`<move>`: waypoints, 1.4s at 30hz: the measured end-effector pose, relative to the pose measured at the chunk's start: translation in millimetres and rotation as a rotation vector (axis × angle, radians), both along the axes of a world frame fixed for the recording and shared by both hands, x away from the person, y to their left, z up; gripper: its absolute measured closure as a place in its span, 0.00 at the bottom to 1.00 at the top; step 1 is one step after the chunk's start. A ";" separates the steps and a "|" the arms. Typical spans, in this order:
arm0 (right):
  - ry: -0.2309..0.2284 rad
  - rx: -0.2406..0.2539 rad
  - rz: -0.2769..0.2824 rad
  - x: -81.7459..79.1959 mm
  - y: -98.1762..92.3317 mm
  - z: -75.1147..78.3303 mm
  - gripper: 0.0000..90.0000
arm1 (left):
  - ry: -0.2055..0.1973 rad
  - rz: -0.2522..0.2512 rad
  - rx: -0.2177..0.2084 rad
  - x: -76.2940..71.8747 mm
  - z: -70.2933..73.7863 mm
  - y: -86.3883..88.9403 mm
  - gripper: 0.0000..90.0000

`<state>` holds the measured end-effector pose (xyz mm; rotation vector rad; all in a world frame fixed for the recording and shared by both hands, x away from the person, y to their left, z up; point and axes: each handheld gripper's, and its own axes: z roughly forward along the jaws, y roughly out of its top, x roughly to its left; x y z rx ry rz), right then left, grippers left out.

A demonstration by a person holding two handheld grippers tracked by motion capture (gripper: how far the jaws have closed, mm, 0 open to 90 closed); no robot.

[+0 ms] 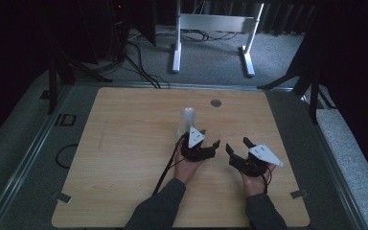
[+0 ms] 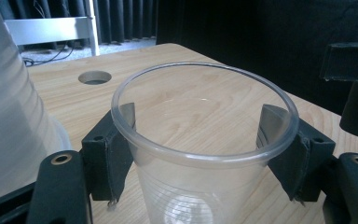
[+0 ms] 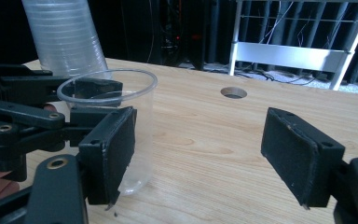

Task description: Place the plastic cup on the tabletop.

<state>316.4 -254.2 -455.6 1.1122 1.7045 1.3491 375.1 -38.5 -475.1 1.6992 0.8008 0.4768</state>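
A clear plastic cup (image 2: 200, 186) stands upright on the wooden table (image 1: 124, 158). My left gripper (image 2: 198, 126) is shut on it, one pad against each side just under the rim. From the right gripper view, the same cup (image 3: 142, 116) sits at the left with the left gripper (image 3: 100, 100) around it. A tall stack of clear cups (image 1: 189, 120) rises just behind the left gripper (image 1: 207, 140). My right gripper (image 1: 238, 143) rests a little to the right of the held cup, open, with bare table between its pads (image 3: 112, 144).
A round hole (image 1: 215, 102) is cut into the table near its far edge. Beyond the table stands a white metal desk frame (image 1: 215, 28) with cables on the floor. Dark curtains close off the sides. The stack of cups (image 2: 9, 116) stands very close at the left gripper's left.
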 end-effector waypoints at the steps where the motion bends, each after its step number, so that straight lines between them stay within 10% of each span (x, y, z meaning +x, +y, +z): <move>1: 0.000 0.000 0.000 0.0 -0.1 0.0 0.28 | 0.001 -0.002 0.003 0.1 -0.5 0.0 0.32; 42: -0.005 0.008 -0.014 -0.4 -2.3 0.4 0.28 | 0.036 -0.024 0.028 -3.1 -14.5 -4.4 0.31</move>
